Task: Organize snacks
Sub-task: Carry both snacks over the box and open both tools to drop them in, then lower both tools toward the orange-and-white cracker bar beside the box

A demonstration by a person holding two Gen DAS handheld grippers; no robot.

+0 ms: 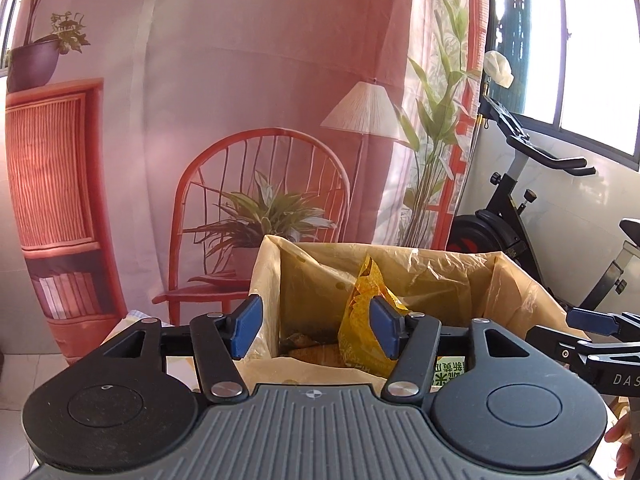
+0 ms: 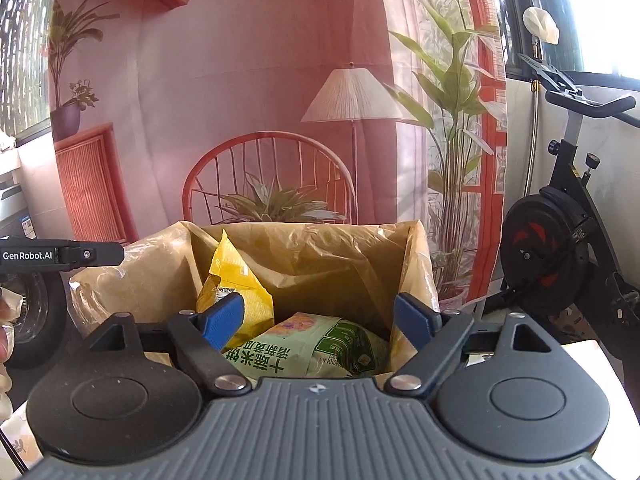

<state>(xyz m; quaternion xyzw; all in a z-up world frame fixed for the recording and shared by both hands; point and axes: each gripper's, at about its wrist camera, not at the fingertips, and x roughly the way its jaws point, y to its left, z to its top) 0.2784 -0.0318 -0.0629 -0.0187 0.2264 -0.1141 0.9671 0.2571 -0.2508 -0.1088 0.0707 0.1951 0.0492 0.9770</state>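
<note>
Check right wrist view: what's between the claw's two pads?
The green snack bag lying in the lined box, plus an edge of the yellow bag by the left pad.

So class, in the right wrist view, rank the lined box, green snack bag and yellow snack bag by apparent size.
1. lined box
2. green snack bag
3. yellow snack bag
The two bags look close; the gripper hides part of each.

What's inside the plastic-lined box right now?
In the lined box: a yellow snack bag standing on end and a green snack bag lying flat. Anything beneath them is covered, so the box bottom can't be checked.
</note>
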